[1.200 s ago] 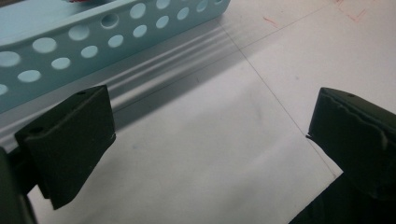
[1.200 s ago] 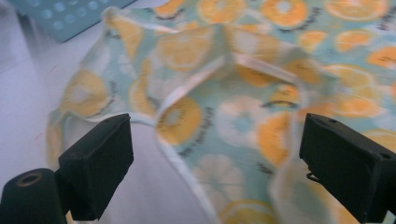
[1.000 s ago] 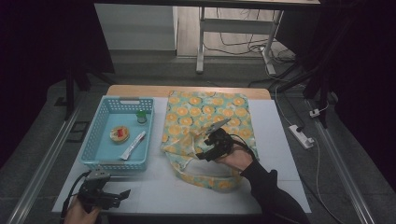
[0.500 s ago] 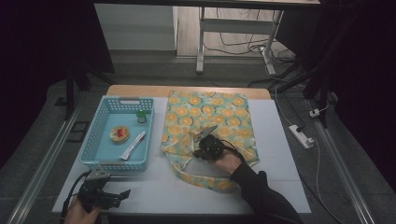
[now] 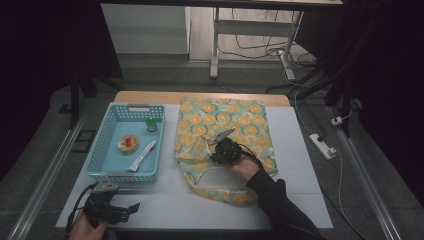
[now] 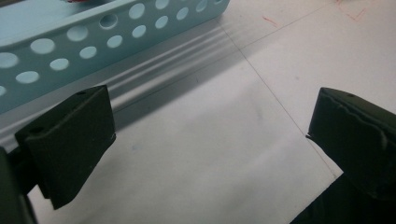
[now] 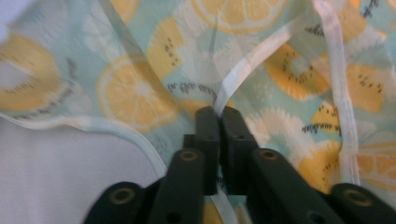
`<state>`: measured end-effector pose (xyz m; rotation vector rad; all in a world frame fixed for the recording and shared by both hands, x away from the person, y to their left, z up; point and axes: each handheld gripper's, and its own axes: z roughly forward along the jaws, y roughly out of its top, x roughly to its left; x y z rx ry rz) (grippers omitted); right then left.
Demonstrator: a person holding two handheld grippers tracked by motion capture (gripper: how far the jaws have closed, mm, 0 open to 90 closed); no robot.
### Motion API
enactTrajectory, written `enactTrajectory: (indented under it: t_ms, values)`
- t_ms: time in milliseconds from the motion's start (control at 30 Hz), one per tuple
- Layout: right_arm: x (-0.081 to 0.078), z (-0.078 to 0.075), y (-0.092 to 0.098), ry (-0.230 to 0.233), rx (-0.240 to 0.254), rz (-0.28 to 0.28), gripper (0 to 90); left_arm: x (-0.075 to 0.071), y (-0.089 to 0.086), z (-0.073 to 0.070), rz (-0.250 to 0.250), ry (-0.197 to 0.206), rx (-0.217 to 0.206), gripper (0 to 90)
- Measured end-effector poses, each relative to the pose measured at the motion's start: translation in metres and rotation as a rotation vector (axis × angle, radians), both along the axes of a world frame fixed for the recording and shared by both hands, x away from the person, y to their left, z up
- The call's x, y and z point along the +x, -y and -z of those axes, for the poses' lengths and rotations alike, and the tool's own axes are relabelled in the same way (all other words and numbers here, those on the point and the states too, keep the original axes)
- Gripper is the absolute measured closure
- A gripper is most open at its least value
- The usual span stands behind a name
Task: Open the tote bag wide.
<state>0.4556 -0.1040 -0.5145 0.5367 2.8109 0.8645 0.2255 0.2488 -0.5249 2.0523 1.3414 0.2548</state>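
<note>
The fruit-print bag (image 5: 222, 135) lies flat in the middle of the white tabletop (image 5: 300, 200), just to the right of the blue basket (image 5: 107, 150). Its mouth and its pale handles face the person's side. One handle strap (image 7: 247, 65) is the thing in hand now. In the right gripper view this white strap runs up from between the two black jaws, which stand pressed together on it. They have just been closing and then easing a little, and the strap stays pinched between them. I judge that the strap is taken this way because it is the only part of the thin cloth that stands a little off the tabletop, so it gives a sure hold for lifting one side of the mouth.

The right gripper (image 5: 216, 154) sits over the lower left part of the bag, near the opening, with the person's dark sleeve (image 5: 280, 205) behind it.

The basket holds three small things: a white tube (image 5: 142, 156), a round item with red on it (image 5: 128, 143) and a small green-capped jar (image 5: 151, 125). They lie apart from each other – probably they are waiting to go into the bag.

The left gripper (image 5: 131, 207) rests low at the near left corner of the tabletop, just in front of the basket wall. Its jaws are spread wide with nothing between them – only bare white surface. It seems parked there, ready for the basket.
</note>
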Motion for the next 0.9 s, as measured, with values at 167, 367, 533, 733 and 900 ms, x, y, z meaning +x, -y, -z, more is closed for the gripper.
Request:
enactTrajectory:
  t_ms: [167, 367, 533, 733, 900]
  values:
    - [0.000, 0.003, 0.005, -0.005, 0.005, 0.017, 51.3, 0.000, 0.000, 0.000, 0.001, 0.001, 0.002, 0.8]
    - [-0.001, 0.003, 0.018, 0.049, -0.008, 0.050, 35.4, 0.000, 0.000, 0.000, 0.000, 0.001, 0.003, 0.8]
    - [0.001, 0.000, 0.031, 0.065, 0.002, 0.074, 33.6, 0.000, 0.000, 0.000, -0.001, 0.001, 0.002, 0.8]
    - [0.006, -0.002, 0.044, 0.079, 0.002, 0.110, 29.2, 0.000, 0.000, 0.000, -0.001, 0.000, 0.003, 0.9]
    - [0.006, 0.004, 0.043, 0.029, -0.003, 0.068, 27.6, 0.000, 0.000, 0.000, -0.001, 0.000, 0.004, 0.9]
